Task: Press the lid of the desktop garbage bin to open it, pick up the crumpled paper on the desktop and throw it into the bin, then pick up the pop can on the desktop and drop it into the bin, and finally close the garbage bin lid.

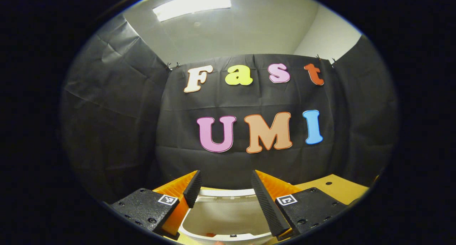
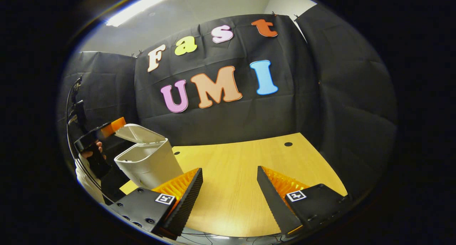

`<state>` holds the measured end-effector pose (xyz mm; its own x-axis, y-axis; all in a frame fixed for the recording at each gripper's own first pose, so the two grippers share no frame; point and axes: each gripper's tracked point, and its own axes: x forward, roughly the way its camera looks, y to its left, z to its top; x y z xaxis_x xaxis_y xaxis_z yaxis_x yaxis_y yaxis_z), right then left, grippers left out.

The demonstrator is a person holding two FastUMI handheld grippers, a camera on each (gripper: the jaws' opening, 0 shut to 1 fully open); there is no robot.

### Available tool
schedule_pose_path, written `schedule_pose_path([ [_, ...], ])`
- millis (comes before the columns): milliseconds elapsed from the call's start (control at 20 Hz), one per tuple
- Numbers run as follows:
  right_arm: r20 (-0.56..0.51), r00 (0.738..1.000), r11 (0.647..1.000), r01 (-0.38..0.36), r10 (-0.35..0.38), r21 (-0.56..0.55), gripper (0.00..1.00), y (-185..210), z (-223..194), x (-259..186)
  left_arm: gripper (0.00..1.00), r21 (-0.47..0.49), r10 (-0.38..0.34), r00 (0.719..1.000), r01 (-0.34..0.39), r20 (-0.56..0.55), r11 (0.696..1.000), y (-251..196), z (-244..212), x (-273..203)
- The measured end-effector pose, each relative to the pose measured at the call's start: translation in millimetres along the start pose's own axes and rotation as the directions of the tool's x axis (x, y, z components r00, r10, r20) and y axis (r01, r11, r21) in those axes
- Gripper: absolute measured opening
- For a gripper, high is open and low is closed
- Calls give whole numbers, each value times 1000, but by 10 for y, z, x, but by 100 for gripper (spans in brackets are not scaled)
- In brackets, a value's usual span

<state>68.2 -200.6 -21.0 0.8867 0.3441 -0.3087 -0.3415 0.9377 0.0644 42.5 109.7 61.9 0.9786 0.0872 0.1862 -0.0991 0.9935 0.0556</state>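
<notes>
bin (image 1: 228,216) cut off below, contents unclear

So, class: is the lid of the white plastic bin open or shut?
Open. In the right gripper view the white plastic bin's lid is tilted up off the rim; the left tool looks down into it.

No legible text | small square coded markers (image 1: 167,199) sit on each claw's body, patterns only | bin (image 2: 149,163) carries no readable label
</notes>
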Motion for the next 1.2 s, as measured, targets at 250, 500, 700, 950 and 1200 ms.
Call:
schedule_pose_path([
  [250, -29, 998, 997, -49, 48, -51, 97, 181, -61, 46, 86, -22, 57, 998, -58, -6, 998, -14, -280, -190],
  [500, -64, 996, 995, -62, 57, -82, 98, 236, -129, 66, 84, -10, 90, 996, -90, -17, 996, -18, -523, -304],
  [700, -70, 997, 993, -52, 45, -106, 97, 224, -125, 81, 84, -12, 91, 992, -93, -83, 996, -37, -829, -415],
  [950, -100, 994, 993, -59, 48, -104, 97, 242, -230, 60, 86, 1, 110, 991, -110, -80, 994, -28, -876, -453],
  [1200, -146, 989, 995, -36, 22, -94, 98, 159, -409, -11, 84, -37, 93, 996, -93, -1, 995, -22, -893, -491],
])
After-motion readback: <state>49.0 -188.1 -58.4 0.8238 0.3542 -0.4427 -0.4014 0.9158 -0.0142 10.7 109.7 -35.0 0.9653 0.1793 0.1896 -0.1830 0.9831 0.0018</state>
